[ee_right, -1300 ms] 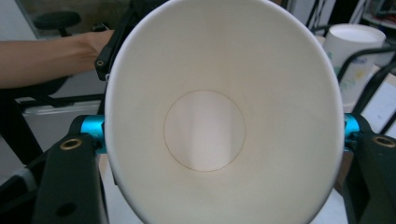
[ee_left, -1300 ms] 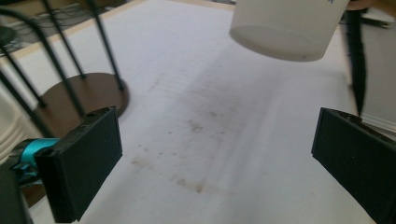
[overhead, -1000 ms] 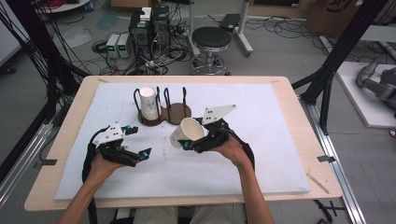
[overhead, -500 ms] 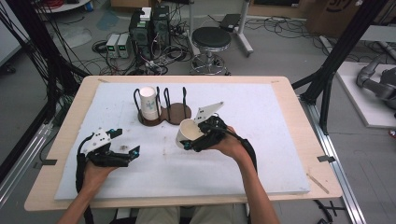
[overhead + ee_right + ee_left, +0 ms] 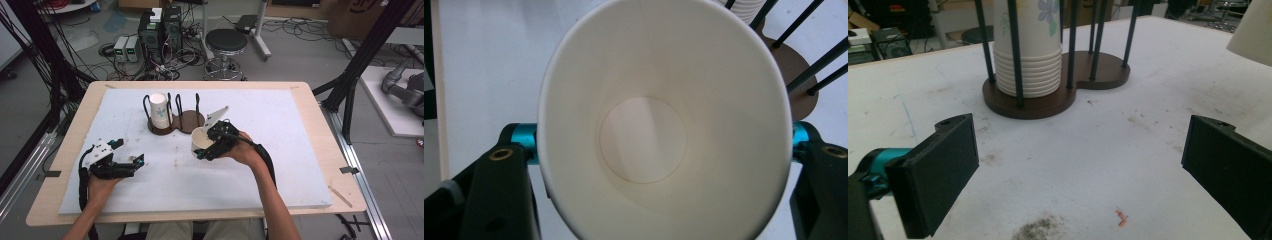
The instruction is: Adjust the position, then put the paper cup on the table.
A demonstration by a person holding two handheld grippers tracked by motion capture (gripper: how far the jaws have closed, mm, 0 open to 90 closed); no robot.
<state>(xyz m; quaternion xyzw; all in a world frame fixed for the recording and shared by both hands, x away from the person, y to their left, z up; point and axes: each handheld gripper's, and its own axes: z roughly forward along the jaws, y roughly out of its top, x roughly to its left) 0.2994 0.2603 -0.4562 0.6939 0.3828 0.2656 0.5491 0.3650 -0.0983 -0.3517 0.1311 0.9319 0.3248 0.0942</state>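
A: What is laid out, from the largest thing down?

B: The desk (image 5: 280, 150) is covered by a white mat. Toward its far left a dark wooden cup rack (image 5: 176, 120) with upright black rods is seen; its left bay is filled by a stack of paper cups (image 5: 159, 107), its right bay is bare. Near the middle a single paper cup (image 5: 201, 142) is held off the mat, just near and right of the rack.

A: And the tools?

B: The right tool (image 5: 207, 147) is closed on the single paper cup's wall, as the right gripper view makes plain: the cup (image 5: 664, 125) is pinched from both sides, mouth toward the camera. The left tool (image 5: 131, 164) is kept open with nothing between its jaws, low over the mat at the near left.

A: How should the step be done well?

B: Judging by the layout, the cup is probably meant for the rack. It should be squeezed lightly so the wall is not crushed, lined up between the rods, then lowered straight. The rods should not be knocked; the base could be steadied by the left tool.
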